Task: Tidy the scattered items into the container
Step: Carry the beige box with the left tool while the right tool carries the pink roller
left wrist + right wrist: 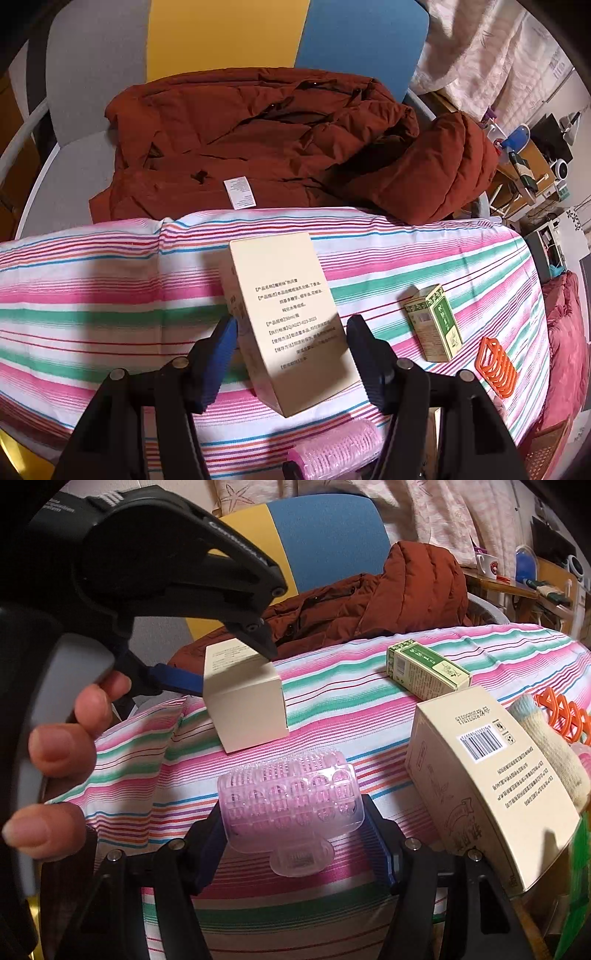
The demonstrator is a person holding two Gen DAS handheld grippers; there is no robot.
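The left gripper [291, 328] straddles a tall cream box [288, 317] on the striped cloth [92, 295] of the bed, jaws spread to either side with a gap still showing at each pad, so it is not yet pinching. The box's long axis runs away from this gripper toward the far edge of the bed, where a rust-red jacket [258, 147] lies on a chair; the box sits squarely between the fingers, so closing looks like all that the grasp needs. The right gripper [295, 830] has a pink hair roller [291, 801] between its pads near the near edge, long axis crosswise to the fingers; it appears to be pinched, though contact on the left pad is hard to confirm. A small green box [424, 672] lies toward the right side of the bed, nearer the right hand, with orange clips [496, 365] beyond it. A second cream box [491, 782] leans at the right edge, showing a barcode; the container itself I cannot identify. Both cream boxes carry printed Chinese text, too small to read, and "50ml" seems legible on the first.
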